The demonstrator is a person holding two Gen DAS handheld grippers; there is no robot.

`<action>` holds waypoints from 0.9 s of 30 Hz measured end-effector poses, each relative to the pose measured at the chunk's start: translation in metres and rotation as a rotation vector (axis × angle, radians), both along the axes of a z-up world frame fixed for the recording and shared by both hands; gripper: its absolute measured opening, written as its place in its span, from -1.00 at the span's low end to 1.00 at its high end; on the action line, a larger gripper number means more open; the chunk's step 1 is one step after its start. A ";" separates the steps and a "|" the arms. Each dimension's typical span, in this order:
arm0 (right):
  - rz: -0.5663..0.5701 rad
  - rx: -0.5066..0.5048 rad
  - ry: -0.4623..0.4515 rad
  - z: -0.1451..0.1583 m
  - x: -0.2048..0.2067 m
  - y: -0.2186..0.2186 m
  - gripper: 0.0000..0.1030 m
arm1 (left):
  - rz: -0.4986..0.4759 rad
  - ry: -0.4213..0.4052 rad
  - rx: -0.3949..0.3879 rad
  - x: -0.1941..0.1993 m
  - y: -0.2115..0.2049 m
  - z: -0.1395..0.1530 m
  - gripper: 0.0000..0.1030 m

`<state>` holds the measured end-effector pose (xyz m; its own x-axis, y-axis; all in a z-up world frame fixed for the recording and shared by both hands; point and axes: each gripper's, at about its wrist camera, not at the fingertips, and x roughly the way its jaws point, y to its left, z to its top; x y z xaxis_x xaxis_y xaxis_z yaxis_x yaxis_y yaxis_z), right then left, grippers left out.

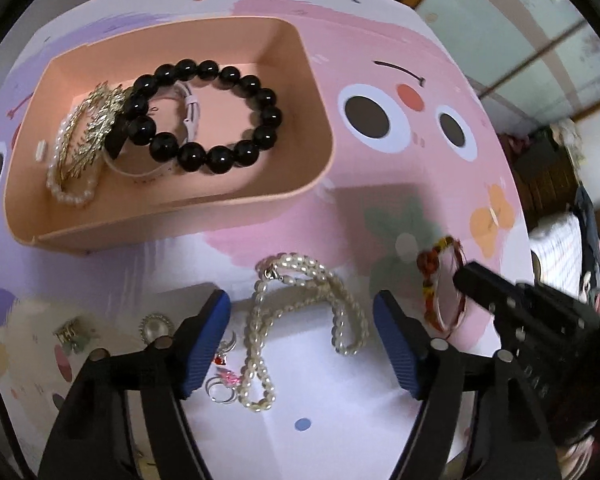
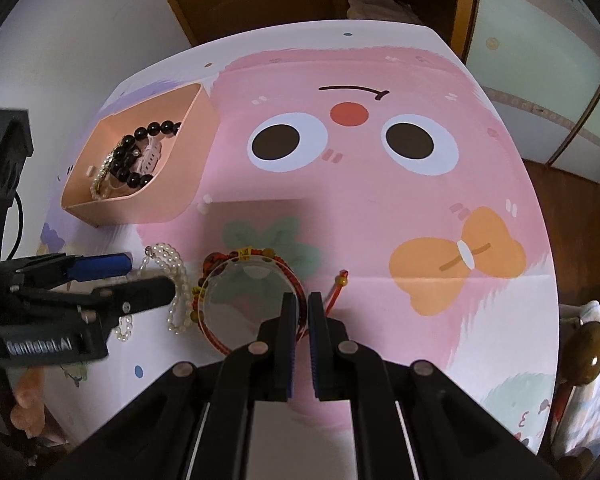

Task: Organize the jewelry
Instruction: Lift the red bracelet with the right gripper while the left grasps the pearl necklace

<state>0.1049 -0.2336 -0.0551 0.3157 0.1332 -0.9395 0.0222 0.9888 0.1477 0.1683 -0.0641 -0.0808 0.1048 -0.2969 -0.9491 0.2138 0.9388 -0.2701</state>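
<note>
My left gripper hangs wide open over one pearl necklace, doubled into loops lying lengthwise toward the peach tray; my pads are clear of it. My right gripper is pinched on one red cord bracelet beside it. The tray holds one black bead bracelet, among other pieces

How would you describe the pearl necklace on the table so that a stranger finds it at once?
Start at the peach tray on the cartoon tablecloth. Just in front of it, outside the tray, the pearl necklace lies in loose loops. Unlike the red string bracelet beside it, it is all creamy white beads.
</note>
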 end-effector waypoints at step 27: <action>-0.045 0.038 0.016 0.000 -0.008 -0.010 -0.89 | -0.082 -0.059 0.247 0.010 -0.056 -0.006 -0.59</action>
